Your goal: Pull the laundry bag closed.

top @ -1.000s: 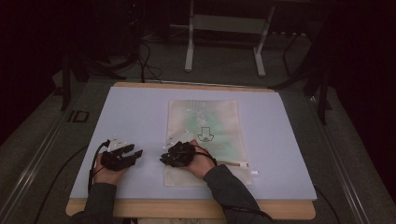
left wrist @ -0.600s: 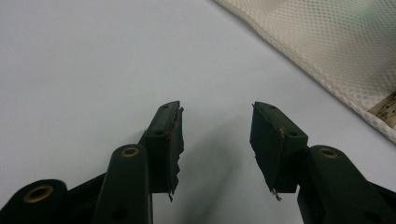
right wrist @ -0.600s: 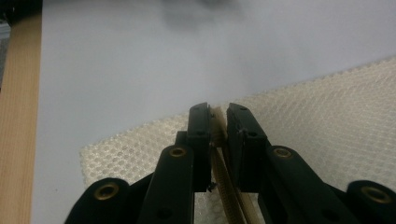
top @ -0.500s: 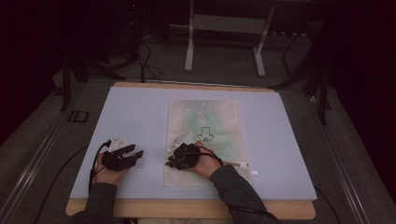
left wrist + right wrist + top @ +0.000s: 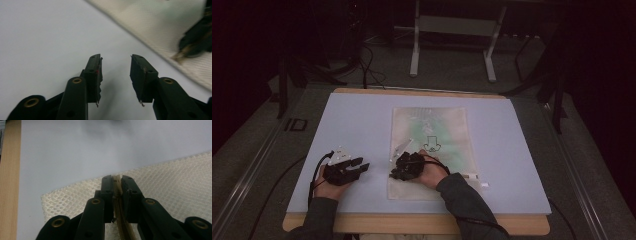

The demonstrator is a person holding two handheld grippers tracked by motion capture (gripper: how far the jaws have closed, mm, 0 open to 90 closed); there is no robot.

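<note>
Since the earlier frame, left gripper (image 5: 115, 80) has been closing its jaws, nothing btwn them. Right gripper (image 5: 117, 195) is clamped on mesh pouch (image 5: 447, 135) zipper strip (image 5: 117, 192), w/ pouch under it.

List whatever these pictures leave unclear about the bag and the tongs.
- Bag: in the high view its print is too small and dim to read beyond an arrow.
- Zip: in the right gripper view the right tongs shut on it and cover the slider, if there is one.
- Bag's near end: the right hand covers part in the high view.
- Left tongs: open, nothing between; the dark shape at the left gripper view's right edge is blurred.
</note>
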